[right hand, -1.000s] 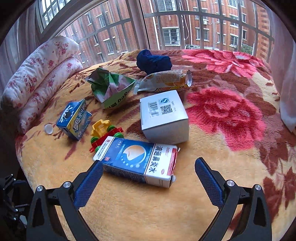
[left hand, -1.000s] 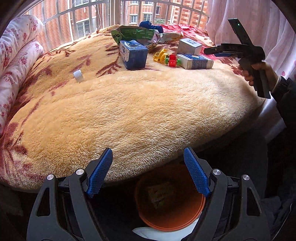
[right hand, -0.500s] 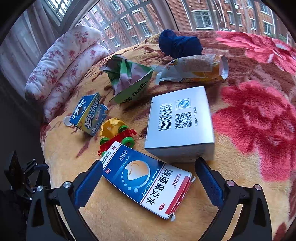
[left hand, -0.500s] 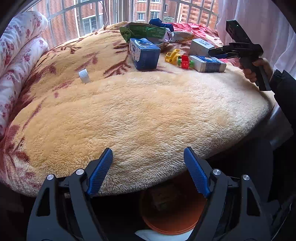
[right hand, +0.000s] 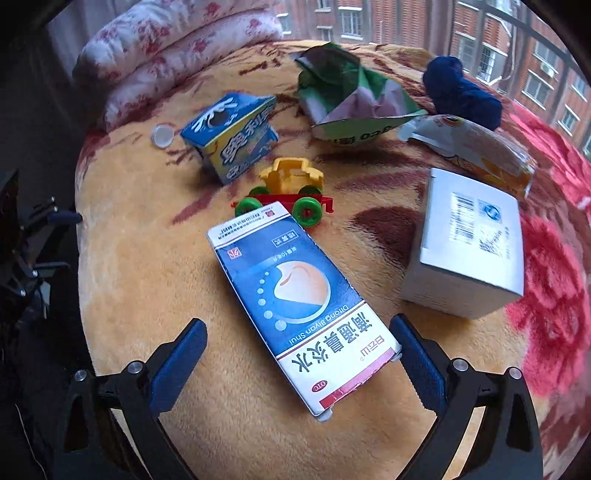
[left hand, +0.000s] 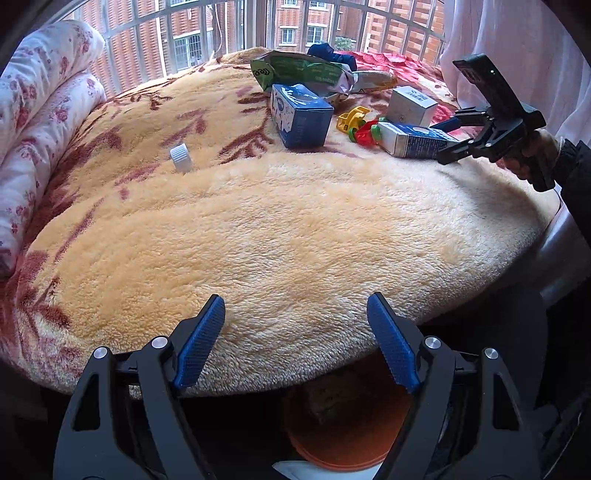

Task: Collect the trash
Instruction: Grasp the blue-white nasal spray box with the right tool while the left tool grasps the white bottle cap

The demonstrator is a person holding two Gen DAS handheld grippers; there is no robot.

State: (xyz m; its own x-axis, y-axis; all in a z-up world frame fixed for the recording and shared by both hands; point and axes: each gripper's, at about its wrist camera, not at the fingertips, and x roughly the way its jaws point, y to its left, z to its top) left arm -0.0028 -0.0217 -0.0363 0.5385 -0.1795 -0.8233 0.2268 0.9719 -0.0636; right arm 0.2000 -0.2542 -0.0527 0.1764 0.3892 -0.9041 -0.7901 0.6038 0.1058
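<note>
Right gripper (right hand: 295,358) astride flat cardboard carton (right hand: 299,306)

Blue-and-white carton (right hand: 303,310), yellow-and-red floral blanket (right hand: 155,266)

Bed covered by plush yellow blanket (left hand: 295,229) with dark red leaf pattern, big red flowers toward far side. Rolled white floral quilt (left hand: 40,110) along bed edge. Barred bay window (left hand: 207,33) behind bed, red brick building outside, grey daylight. White curtain (left hand: 517,48) beside window. Floor below bed dark.
</note>
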